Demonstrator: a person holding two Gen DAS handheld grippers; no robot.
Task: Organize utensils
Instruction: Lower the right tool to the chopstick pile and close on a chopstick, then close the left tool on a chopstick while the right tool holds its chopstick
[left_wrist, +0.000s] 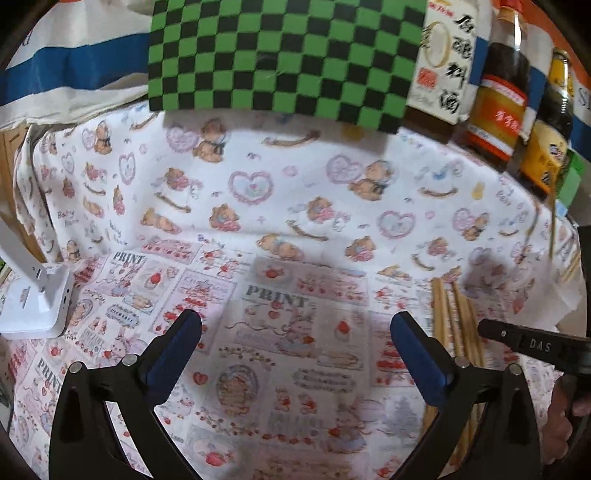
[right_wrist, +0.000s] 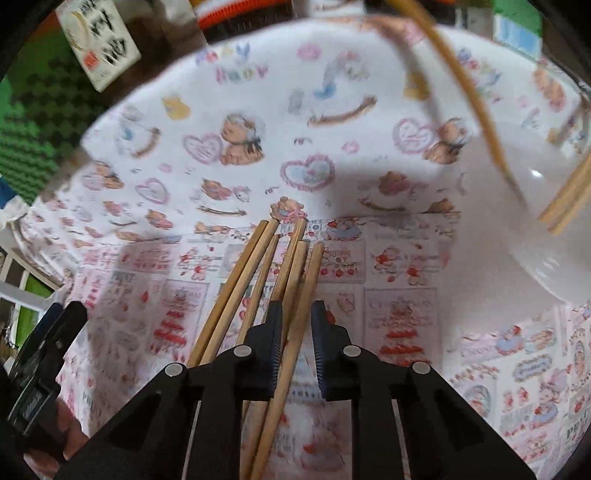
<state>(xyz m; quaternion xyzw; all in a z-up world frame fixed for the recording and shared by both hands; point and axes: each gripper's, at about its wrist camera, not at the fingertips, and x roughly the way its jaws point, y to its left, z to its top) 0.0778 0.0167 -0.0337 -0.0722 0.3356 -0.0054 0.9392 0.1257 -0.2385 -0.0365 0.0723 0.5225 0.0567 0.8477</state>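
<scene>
Chopsticks (right_wrist: 258, 280), a loose bundle of pale wooden sticks, lie on the printed tablecloth (right_wrist: 258, 122) directly under the right gripper (right_wrist: 296, 314), their blunt ends fanned out ahead of its fingertips and their lengths running back beneath it. The right gripper's jaws stand narrowly apart with one stick passing up between them; it lies close against the left pad, but a gap shows on the other side and motion blur makes it impossible to tell whether the pads actually press on it. The other sticks lie just beside the left finger, outside the jaws. To the right, a clear glass container (right_wrist: 546, 206) holds more chopsticks (right_wrist: 569, 199) leaning inside it. The left gripper (left_wrist: 295, 325) hovers over bare cloth with its blue-padded jaws spread wide and nothing between them; the bundle lies just to the right of its right finger, partly hidden behind it. Sauce bottles (left_wrist: 498, 96) and a green checkered board (left_wrist: 280, 59) stand at the table's far edge.
</scene>
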